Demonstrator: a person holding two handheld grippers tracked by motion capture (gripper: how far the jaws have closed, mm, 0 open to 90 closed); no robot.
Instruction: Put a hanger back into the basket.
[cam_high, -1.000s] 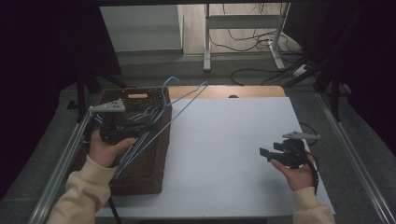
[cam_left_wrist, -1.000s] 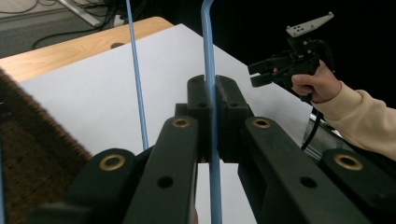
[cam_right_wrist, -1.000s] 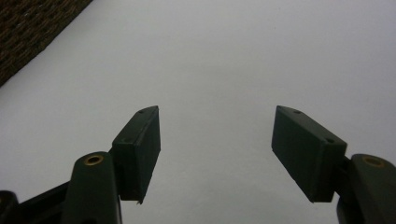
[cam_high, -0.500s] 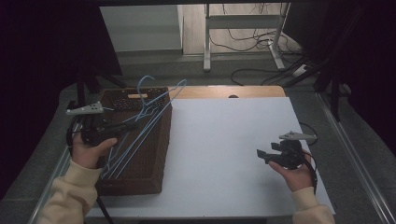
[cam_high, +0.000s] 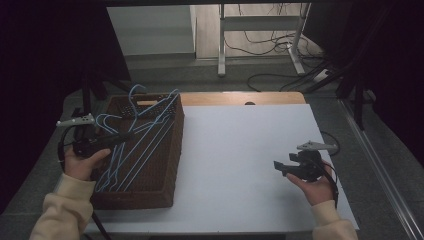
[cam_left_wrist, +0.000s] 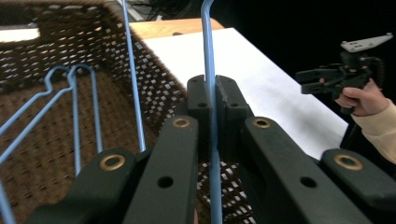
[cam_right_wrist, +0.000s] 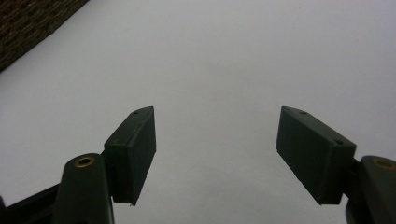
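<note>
Over the wicker basket (cam_high: 150, 170) at nine o'clock, a blue wire hanger (cam_left_wrist: 208, 79) sits pinched in the left gripper (cam_high: 127, 136), held level. At four o'clock the right gripper (cam_right_wrist: 215, 149) hovers wide apart, empty, above the white table (cam_high: 240, 150).

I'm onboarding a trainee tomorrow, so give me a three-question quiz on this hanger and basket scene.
1. True or false: the left gripper has its fingers closed on a blue wire hanger.
2. What lies under the right gripper: A) the wicker basket B) the white tabletop C) a hanger
3. Where do the other hangers rest?

Key
1. True.
2. B, the white tabletop; its fingers stand open with nothing between them.
3. In the brown wicker basket at the table's left side.
</note>
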